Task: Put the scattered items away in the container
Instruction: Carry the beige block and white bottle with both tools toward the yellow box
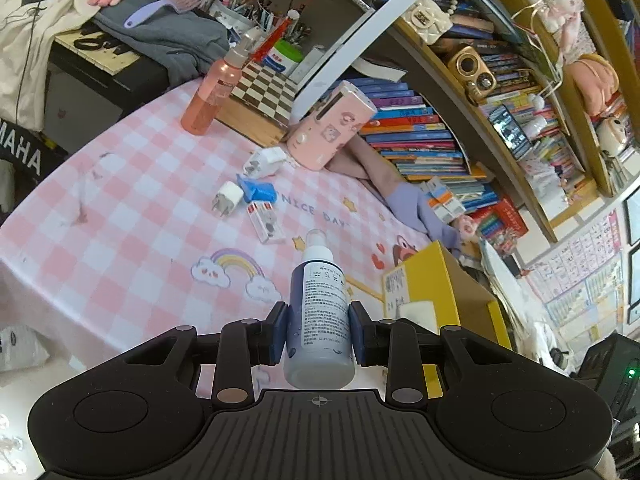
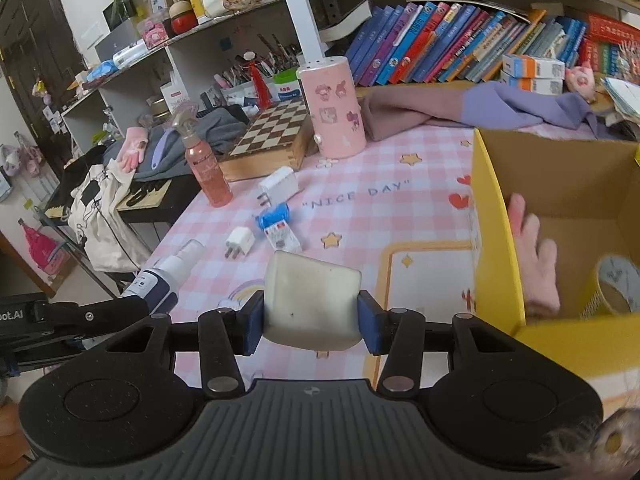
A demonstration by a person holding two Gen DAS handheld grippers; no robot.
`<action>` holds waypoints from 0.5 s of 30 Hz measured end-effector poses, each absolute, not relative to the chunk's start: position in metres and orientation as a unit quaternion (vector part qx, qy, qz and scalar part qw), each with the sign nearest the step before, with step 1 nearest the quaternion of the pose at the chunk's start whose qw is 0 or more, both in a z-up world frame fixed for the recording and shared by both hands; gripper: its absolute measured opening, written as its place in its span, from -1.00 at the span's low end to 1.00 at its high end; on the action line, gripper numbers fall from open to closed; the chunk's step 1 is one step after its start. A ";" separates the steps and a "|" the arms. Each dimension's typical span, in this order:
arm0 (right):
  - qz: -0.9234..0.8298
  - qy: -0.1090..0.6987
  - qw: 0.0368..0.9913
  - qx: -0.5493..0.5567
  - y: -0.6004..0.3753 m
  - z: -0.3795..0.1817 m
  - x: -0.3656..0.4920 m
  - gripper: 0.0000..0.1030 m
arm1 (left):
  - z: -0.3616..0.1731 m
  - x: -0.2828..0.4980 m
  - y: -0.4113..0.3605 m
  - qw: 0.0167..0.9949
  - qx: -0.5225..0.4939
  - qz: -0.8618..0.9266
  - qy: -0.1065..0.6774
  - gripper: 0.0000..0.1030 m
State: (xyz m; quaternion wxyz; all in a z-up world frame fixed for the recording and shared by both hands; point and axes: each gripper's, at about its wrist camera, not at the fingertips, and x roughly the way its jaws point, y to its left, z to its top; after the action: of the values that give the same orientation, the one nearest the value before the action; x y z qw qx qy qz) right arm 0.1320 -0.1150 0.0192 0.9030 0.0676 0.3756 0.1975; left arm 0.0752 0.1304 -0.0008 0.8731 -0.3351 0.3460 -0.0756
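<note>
My left gripper is shut on a dark blue spray bottle with a white cap, held above the pink checked tablecloth; the bottle also shows in the right wrist view. My right gripper is shut on a white rectangular block, left of the yellow cardboard box. The box also shows in the left wrist view. Inside it lie a pink glove and a tape roll. On the cloth lie two white chargers, a blue roll and a small packet.
A pink spray bottle, a chessboard box and a pink cylinder stand at the back of the table. Purple cloth and rows of books lie behind the box. The table edge drops off at left.
</note>
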 end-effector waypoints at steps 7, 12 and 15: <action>0.196 0.377 0.902 0.072 -0.121 0.019 0.094 -0.13 | 0.002 0.045 0.127 0.870 -0.338 -0.088 0.347 -0.41; 0.185 0.374 0.905 0.082 -0.130 0.021 0.069 -0.13 | 0.008 0.031 0.120 0.871 -0.332 -0.107 0.346 -0.41; 0.175 0.371 0.908 0.088 -0.135 0.022 0.053 -0.13 | 0.011 0.022 0.114 0.873 -0.325 -0.116 0.345 -0.41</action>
State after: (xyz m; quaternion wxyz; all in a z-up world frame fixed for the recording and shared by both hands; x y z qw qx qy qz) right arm 0.0534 -0.1354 0.0218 0.9076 0.0881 0.3713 0.1750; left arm 0.0218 0.1139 0.0108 0.8728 -0.3250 0.3451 -0.1162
